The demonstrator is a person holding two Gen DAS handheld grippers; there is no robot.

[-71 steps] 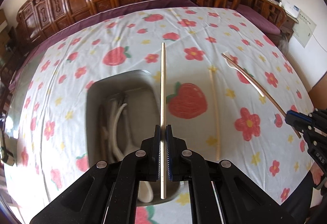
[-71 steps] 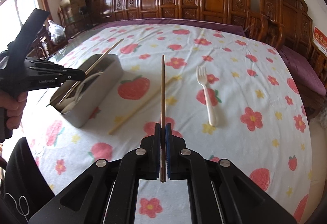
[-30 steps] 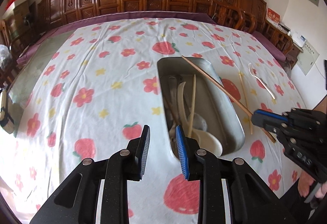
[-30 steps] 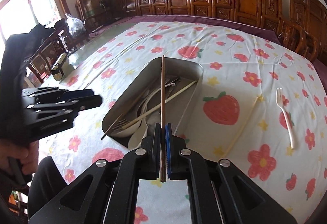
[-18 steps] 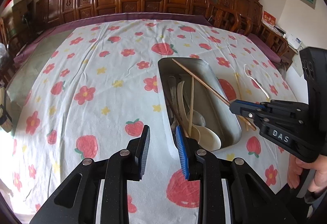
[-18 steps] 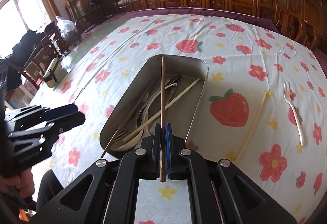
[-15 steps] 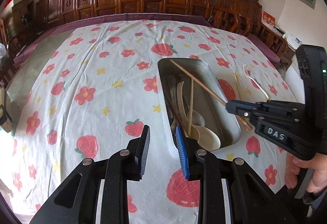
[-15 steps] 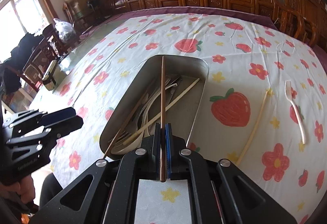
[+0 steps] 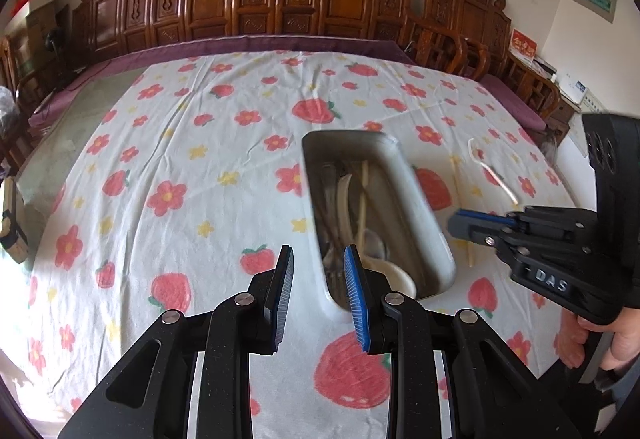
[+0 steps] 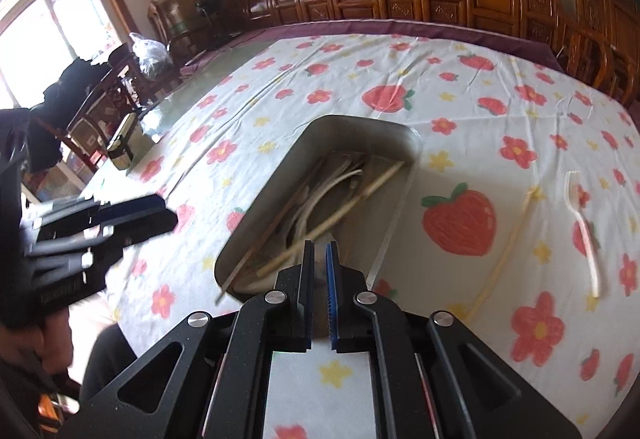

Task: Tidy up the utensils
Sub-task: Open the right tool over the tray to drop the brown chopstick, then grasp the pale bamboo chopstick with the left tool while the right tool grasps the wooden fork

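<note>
Steel tray (image 10: pixel 404 195) holds most utensils; white fork (image 10: pixel 582 227) and pale chopstick (image 10: pixel 506 239) lie on the cloth. Right gripper (image 10: pixel 318 293), jaws narrow and empty, should collect these; left gripper (image 9: pixel 318 303) waits part-open, empty.

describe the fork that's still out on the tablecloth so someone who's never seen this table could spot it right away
Start at the metal tray on the flower-and-strawberry tablecloth, then look past the big strawberry print beside it. There lie two loose pieces: a pale chopstick, then the white fork farther from the tray. The fork alone has tines and a slightly curved handle; the chopstick is a plain stick.
</note>
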